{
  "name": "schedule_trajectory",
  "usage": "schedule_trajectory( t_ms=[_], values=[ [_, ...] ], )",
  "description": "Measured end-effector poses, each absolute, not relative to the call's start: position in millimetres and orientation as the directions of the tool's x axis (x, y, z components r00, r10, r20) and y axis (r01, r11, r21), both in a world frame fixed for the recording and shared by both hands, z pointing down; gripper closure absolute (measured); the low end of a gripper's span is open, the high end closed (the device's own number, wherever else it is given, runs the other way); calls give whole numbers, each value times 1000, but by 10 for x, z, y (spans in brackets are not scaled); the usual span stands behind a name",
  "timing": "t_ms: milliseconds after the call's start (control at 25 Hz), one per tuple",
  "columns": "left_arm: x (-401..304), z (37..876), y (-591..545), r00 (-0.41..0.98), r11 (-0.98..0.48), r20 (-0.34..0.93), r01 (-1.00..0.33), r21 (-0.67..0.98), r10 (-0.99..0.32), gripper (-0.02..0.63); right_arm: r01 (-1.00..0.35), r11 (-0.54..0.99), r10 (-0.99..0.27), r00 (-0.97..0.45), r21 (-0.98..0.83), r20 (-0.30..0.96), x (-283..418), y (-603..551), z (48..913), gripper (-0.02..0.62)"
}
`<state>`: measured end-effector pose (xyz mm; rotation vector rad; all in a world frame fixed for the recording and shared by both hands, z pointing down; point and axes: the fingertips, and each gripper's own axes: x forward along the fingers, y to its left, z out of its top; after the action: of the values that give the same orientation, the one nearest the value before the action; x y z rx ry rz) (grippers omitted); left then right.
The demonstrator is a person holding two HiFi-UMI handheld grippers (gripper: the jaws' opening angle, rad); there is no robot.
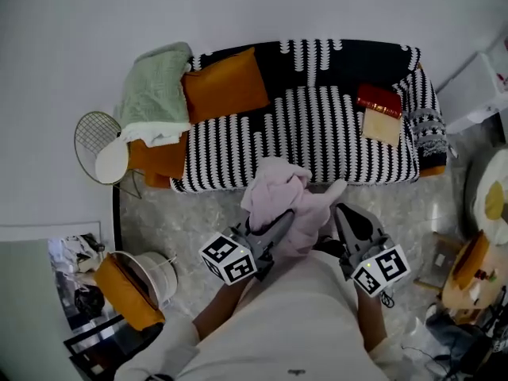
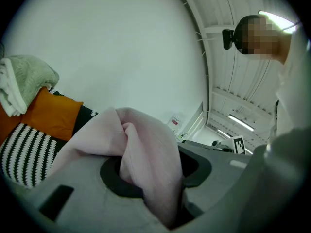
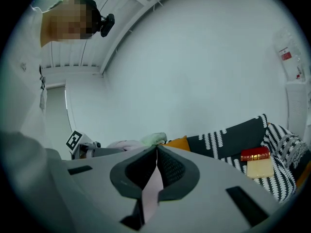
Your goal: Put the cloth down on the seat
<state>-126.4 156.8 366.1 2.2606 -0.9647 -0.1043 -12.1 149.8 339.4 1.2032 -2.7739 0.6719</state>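
I hold a bunched pink cloth (image 1: pixel 278 190) in the air just in front of the sofa's striped seat (image 1: pixel 317 145). My left gripper (image 1: pixel 282 217) is shut on a thick fold of the cloth (image 2: pixel 146 154), which fills the gap between its jaws (image 2: pixel 153 170). The right gripper (image 1: pixel 336 208) is shut on a thin edge of the cloth (image 3: pixel 150 191), pinched where its jaw tips meet (image 3: pixel 156 150). The cloth hangs between both grippers, close to the person's body and short of the seat's front edge.
On the sofa lie an orange cushion (image 1: pixel 226 86), a green blanket (image 1: pixel 155 86) on the left arm, and a red book (image 1: pixel 379 100) over a beige one (image 1: pixel 382 127) at the right. A wire side table (image 1: pixel 97 145) and a basket (image 1: pixel 143 280) stand to the left.
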Motion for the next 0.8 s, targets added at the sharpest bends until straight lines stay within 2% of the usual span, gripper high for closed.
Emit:
schedule_trajectory(
  t_ms=[520, 800],
  values=[
    [-1380, 3875, 1288, 771, -523, 215, -580, 624, -599, 442, -752, 521, -716, -642, -402, 273, -180, 1454, 3596, 586],
    [-1256, 3930, 1164, 764, -499, 233, -588, 637, -602, 442, -731, 543, -699, -666, -412, 260, -113, 1226, 3620, 586]
  ],
)
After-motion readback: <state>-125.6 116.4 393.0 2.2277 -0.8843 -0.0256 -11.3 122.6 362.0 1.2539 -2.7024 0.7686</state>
